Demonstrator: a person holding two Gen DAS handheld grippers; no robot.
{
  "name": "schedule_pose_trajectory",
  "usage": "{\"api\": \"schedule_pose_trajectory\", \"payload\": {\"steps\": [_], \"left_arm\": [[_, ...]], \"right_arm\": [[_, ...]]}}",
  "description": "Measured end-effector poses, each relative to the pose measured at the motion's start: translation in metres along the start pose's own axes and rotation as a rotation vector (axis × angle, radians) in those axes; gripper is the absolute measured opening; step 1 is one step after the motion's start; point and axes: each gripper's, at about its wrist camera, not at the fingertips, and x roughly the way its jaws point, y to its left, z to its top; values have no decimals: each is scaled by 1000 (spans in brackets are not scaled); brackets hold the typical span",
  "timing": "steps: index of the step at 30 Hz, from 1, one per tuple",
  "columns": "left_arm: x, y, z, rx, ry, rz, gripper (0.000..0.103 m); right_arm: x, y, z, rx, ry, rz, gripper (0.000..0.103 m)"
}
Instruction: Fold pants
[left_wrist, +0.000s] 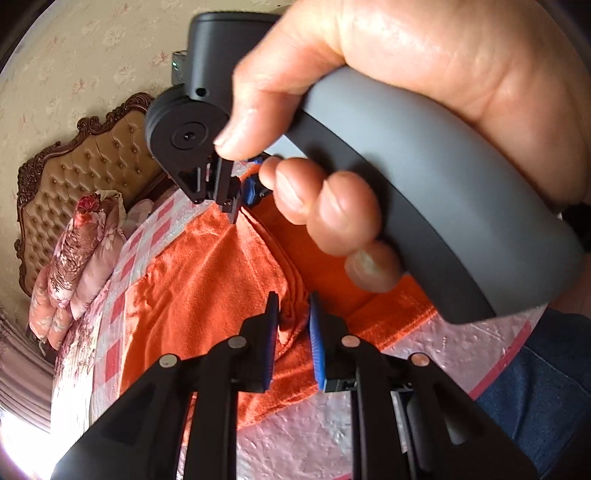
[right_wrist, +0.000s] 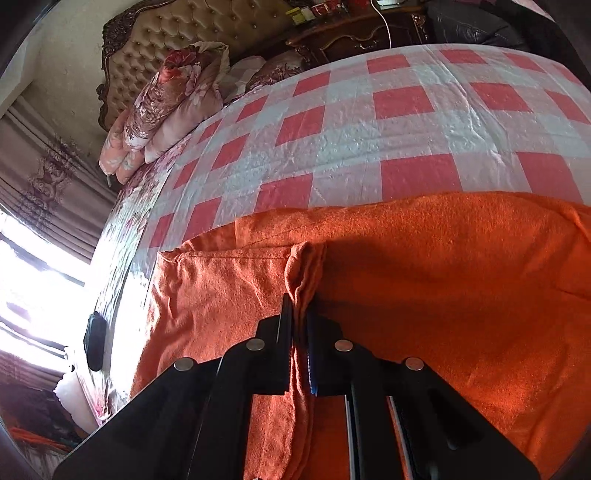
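The orange pants (left_wrist: 207, 295) lie spread on the checked bedspread (left_wrist: 122, 258). My left gripper (left_wrist: 293, 306) straddles a raised fold of the pants with a gap between its blue pads; cloth sits between them. My right gripper (right_wrist: 300, 314) is shut on a pinched ridge of the orange pants (right_wrist: 424, 295). The right gripper also shows in the left wrist view (left_wrist: 229, 206), held in a hand, its fingers down on the far part of the pants.
Floral pillows (right_wrist: 166, 99) are stacked by the tufted headboard (right_wrist: 207, 26). A dark nightstand (right_wrist: 354, 33) stands behind the bed. A bright window with curtains is at the left. A black object (right_wrist: 95, 341) lies at the bed's left edge.
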Motion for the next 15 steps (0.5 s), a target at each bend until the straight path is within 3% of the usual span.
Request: {"api": "schedule_pose_trajectory", "payload": {"steps": [15], "left_arm": [[-3, -2, 1, -3, -24, 4, 16]], "right_arm": [[-13, 6, -1, -41, -29, -45, 9]]}}
